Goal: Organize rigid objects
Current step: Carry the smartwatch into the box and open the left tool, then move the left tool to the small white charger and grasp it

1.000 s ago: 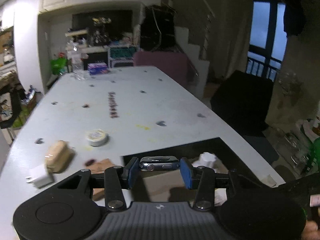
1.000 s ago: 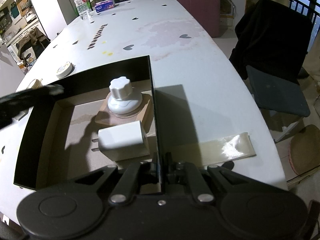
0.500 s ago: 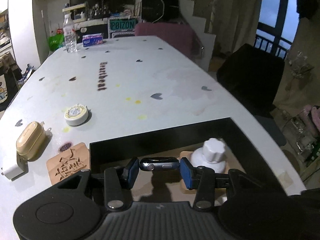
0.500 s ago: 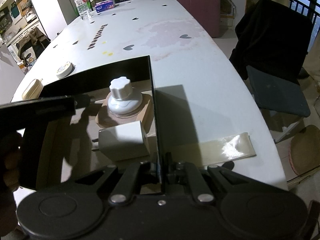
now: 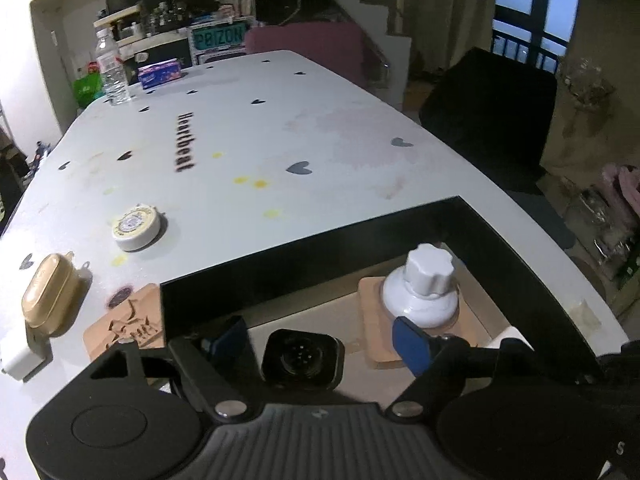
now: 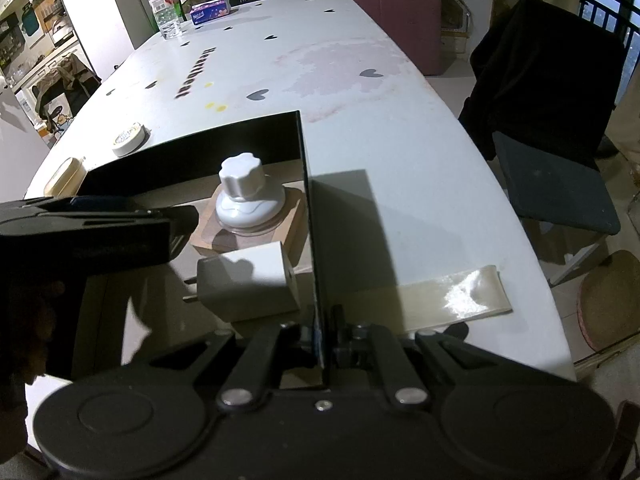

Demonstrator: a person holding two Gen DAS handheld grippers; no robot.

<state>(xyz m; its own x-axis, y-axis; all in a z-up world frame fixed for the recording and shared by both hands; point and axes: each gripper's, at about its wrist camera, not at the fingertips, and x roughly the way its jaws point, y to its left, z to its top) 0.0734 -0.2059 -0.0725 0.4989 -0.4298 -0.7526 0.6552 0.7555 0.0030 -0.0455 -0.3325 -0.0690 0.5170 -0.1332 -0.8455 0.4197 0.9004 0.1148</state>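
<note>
A black smartwatch body [image 5: 303,358] lies back side up on the floor of the black open box [image 5: 280,272]. My left gripper [image 5: 320,342] hangs over it, its jaws opening, and the blue pads [image 5: 410,346] stand clear of the watch on both sides. Also in the box are a white knobbed suction piece [image 5: 428,284] on a wooden coaster [image 5: 372,320] and a white charger [image 6: 248,284]. My right gripper [image 6: 322,344] is shut on the box's right wall [image 6: 308,200]. In the right wrist view the left gripper [image 6: 120,220] reaches in from the left.
Left of the box on the white table lie a round tin [image 5: 136,228], a tan earbud case [image 5: 50,296], a carved wooden coaster [image 5: 128,326] and a white adapter [image 5: 20,356]. A water bottle [image 5: 112,72] stands at the far end. A black chair [image 5: 492,120] is on the right.
The left gripper came down into the box with the watch, then its jaws spread and let the watch go; it now lies flat on the box floor. The right gripper has not moved.
</note>
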